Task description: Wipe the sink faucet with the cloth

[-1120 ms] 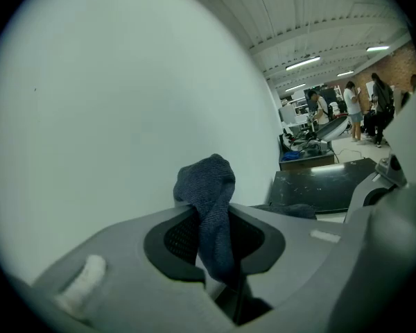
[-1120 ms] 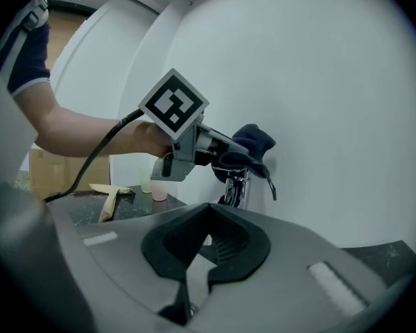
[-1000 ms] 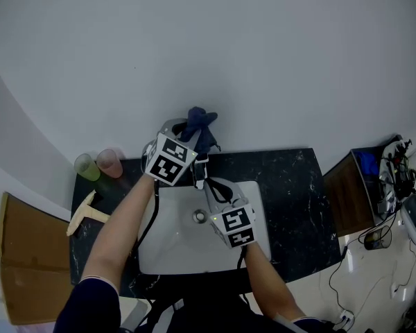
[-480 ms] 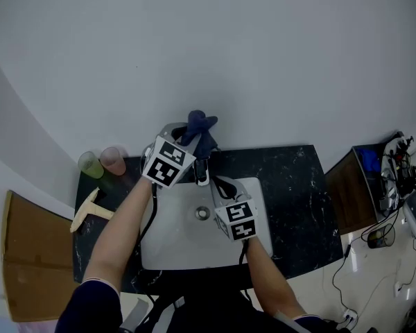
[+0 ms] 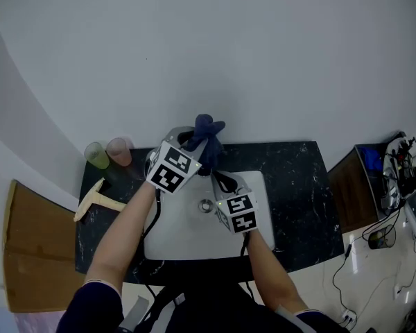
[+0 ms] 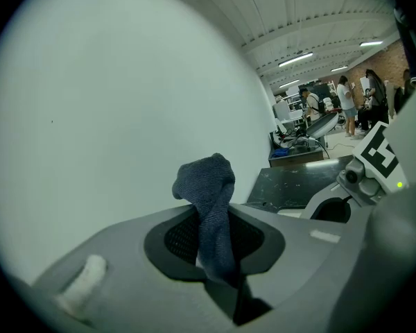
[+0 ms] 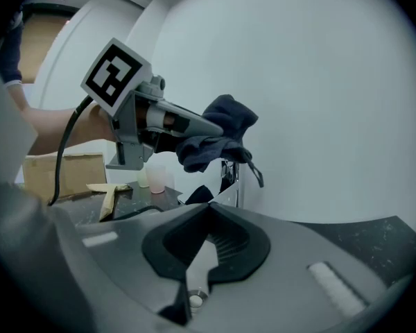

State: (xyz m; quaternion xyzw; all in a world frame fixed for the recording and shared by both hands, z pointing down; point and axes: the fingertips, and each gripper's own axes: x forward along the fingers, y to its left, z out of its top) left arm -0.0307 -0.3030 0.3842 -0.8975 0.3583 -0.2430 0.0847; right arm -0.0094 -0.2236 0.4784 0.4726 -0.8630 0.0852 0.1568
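Overhead, in the head view, the left gripper reached over the back edge of the sink with a dark blue cloth bunched at its fingers, close to the wall. The right gripper hung over the basin just beside it, near the drain. The sink sat in a black tabletop. On the tabletop's left end stood a green cup and a pink cup, with a wooden tool lying nearer the person. From this view the faucet could not be made out under the cloth and grippers.

Next, in the left gripper view, the left gripper's fingers were clenched on the cloth, which rose twisted between them and ended in a rounded knob against the pale wall. The right gripper's marker cube showed at the right.

Lastly, in the right gripper view, the right gripper's fingers were drawn together at their tips with nothing between them. Beyond them the left gripper held the cloth right over the top of the chrome faucet; whether the two touched could not be told. The cups stood behind.
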